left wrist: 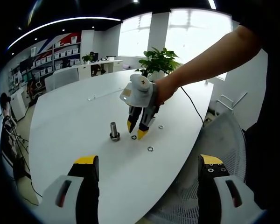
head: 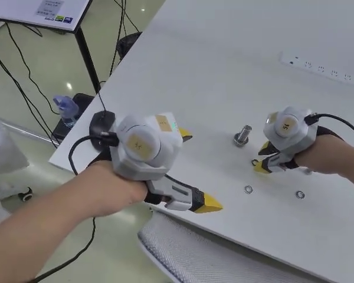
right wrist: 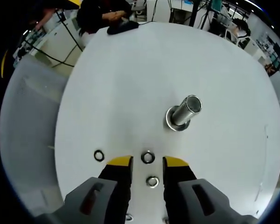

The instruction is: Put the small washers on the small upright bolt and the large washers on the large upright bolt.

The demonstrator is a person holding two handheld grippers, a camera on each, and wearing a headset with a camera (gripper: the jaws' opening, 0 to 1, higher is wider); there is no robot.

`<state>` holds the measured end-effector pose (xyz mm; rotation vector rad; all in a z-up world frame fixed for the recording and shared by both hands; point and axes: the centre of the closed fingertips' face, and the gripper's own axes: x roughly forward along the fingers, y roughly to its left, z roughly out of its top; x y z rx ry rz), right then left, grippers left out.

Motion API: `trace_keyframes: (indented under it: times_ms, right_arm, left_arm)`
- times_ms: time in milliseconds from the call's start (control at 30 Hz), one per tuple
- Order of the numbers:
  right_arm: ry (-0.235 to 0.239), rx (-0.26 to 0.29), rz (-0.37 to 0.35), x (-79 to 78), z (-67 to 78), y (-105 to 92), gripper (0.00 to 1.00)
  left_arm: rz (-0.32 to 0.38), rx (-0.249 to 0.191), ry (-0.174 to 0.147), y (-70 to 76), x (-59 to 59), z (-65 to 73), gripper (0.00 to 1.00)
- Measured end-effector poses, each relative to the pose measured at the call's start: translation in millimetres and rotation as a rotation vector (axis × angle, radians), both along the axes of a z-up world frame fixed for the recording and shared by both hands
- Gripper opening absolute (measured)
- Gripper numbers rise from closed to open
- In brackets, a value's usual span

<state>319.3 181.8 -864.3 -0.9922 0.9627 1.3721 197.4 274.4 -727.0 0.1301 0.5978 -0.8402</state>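
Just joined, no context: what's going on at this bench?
A person holds a gripper in each hand at a white table. The right gripper has its jaws open, tips either side of a washer lying flat near an upright bolt. More washers lie loose nearby. The left gripper is wide open and empty near the table's edge. Nothing is gripped yet.

An open-plan office: a large white oval meeting table (left wrist: 74, 116) carries a white power strip (head: 327, 72) near its far edge, a grey mesh chair (head: 189, 250) sits at its near edge, and white desks (left wrist: 91, 67), a leafy green potted plant (left wrist: 159, 59) and tall bright windows (left wrist: 198, 32) stand beyond.
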Motion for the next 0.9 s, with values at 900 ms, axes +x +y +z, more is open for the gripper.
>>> trace_keyframes:
  times_ms: [900]
  right_arm:
    - [-0.021, -0.040, 0.012, -3.9, -5.6, -1.5, 0.18]
  left_arm:
    - [0.007, 0.006, -0.001, 1.5, -6.4, 1.0, 0.86]
